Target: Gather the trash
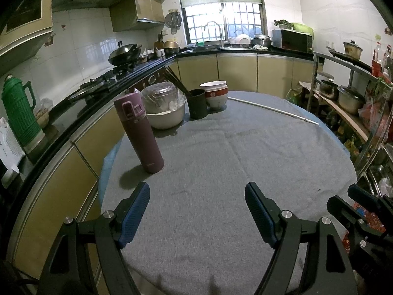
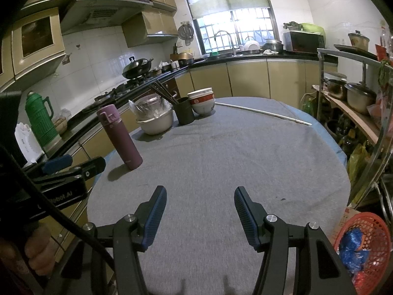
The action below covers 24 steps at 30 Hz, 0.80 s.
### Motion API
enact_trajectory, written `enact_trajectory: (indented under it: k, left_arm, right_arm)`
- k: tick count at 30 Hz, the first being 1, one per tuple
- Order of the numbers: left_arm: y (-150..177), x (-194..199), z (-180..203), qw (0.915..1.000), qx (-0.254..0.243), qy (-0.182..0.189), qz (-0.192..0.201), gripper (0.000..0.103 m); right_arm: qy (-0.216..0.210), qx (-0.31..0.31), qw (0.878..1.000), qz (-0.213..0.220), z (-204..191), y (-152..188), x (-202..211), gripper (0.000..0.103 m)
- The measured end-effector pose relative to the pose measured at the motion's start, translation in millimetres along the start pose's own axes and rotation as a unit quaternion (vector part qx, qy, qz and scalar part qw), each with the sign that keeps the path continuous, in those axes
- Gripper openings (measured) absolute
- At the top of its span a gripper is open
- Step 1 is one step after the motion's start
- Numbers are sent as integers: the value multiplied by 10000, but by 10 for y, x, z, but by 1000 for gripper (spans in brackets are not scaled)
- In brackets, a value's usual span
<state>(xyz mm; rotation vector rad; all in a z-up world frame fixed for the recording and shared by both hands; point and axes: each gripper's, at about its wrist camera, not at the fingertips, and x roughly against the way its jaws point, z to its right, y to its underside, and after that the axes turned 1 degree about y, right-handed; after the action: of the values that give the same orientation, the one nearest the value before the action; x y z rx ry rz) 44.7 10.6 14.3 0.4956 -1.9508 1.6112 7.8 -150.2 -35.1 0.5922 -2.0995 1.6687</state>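
A red mesh basket (image 2: 368,221) stands below the table's right edge, and it holds crumpled blue and red trash (image 2: 353,245). The round table (image 2: 221,159) wears a grey cloth, with one tiny dark speck (image 2: 282,199) near its right side. Over the cloth's near part my right gripper (image 2: 200,191) is open and holds nothing. My left gripper (image 1: 196,189) is open wider above the near left of the table, also with nothing in it. Each gripper shows at the edge of the other's view, the right one (image 1: 356,196) and the left one (image 2: 73,164). A hand (image 2: 36,250) grips the left handle.
A purple flask (image 1: 141,132) stands upright at the table's left. Behind it are a covered bowl (image 1: 164,108), a dark cup with chopsticks (image 1: 197,103), stacked bowls (image 1: 216,93) and a white rod (image 1: 275,110). A counter with a green thermos (image 1: 19,113) runs along the left; a metal rack (image 2: 356,113) stands right.
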Motion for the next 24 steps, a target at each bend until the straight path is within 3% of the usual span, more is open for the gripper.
enact_trajectory:
  k: [24]
  left_arm:
    - [-4,-47,-144,10000,56,11,4,80]
  right_arm:
    - [2,76,10000,-27,-174,-43,-115,61]
